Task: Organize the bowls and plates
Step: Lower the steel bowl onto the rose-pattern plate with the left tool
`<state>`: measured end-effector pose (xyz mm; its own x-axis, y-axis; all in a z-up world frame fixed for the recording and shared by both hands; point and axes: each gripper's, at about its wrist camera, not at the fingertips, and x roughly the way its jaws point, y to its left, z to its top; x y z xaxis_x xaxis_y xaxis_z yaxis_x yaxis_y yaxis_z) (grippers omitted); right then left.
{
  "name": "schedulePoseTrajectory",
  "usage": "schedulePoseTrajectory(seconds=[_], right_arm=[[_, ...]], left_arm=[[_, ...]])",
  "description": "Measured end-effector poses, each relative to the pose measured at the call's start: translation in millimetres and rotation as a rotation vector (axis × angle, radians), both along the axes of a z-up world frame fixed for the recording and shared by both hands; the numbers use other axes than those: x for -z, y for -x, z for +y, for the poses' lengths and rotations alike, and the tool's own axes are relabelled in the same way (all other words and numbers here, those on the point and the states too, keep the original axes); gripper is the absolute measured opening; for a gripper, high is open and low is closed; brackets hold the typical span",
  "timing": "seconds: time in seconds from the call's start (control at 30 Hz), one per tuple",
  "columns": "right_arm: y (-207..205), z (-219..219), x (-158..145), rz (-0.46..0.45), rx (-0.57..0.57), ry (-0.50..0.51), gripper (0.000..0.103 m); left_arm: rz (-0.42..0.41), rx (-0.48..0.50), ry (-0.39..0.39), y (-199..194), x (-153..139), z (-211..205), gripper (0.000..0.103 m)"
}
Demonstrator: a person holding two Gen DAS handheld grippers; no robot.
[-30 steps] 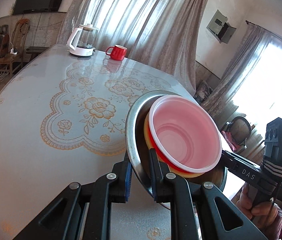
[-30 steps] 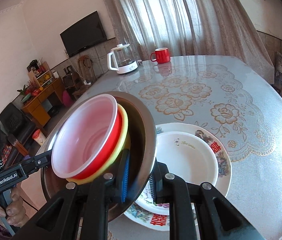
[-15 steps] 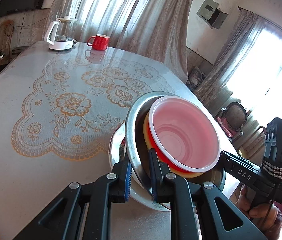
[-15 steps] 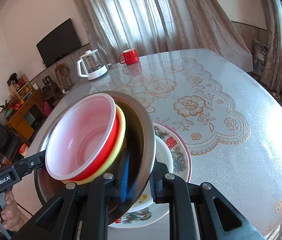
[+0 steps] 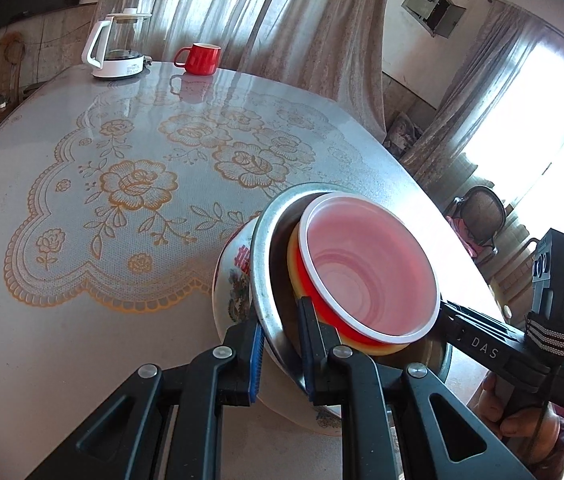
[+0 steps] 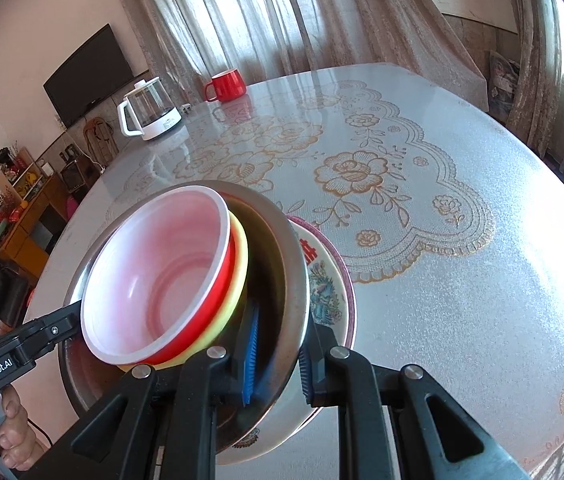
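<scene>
A wide steel bowl (image 5: 263, 264) (image 6: 292, 276) holds nested plastic bowls: a pale pink one (image 5: 366, 276) (image 6: 154, 280) inside a red one (image 6: 224, 294), inside a yellow one (image 6: 242, 256). My left gripper (image 5: 280, 344) is shut on the steel bowl's near rim. My right gripper (image 6: 278, 360) is shut on the opposite rim. The steel bowl hangs just over a stack of patterned white plates (image 5: 234, 280) (image 6: 328, 280) on the table; whether it touches them is hidden.
A glass kettle with a white base (image 5: 116, 50) (image 6: 148, 114) and a red mug (image 5: 200, 58) (image 6: 228, 86) stand at the table's far end. The round table (image 5: 82, 160) (image 6: 462, 300) has a floral lace-print cover. A chair (image 5: 482, 216) stands beyond the table edge.
Both grippers carried the steel bowl with its nested bowls across and down. It now sits over the patterned plates, which show only as a rim beside it.
</scene>
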<state>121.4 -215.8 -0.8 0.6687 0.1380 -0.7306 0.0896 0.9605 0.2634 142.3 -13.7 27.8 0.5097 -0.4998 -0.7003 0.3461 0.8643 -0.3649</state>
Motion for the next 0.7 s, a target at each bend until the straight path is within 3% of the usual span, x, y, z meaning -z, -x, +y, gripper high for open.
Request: schedulePoseTrajectory(seconds=[0.37,0.7], right_arm=[[2.8,-4.4,0.6,-0.015,0.007,-0.002,0.018],[10.8,-3.5,-3.6,-0.024,0.013,-0.001,0.018]], left_arm=[[0.023,-0.015,-0.015,-1.7,9.6,-3.4,0.019],[-0.009,-0.023,-0.049,4.0,7.9,-6.1,0.021]])
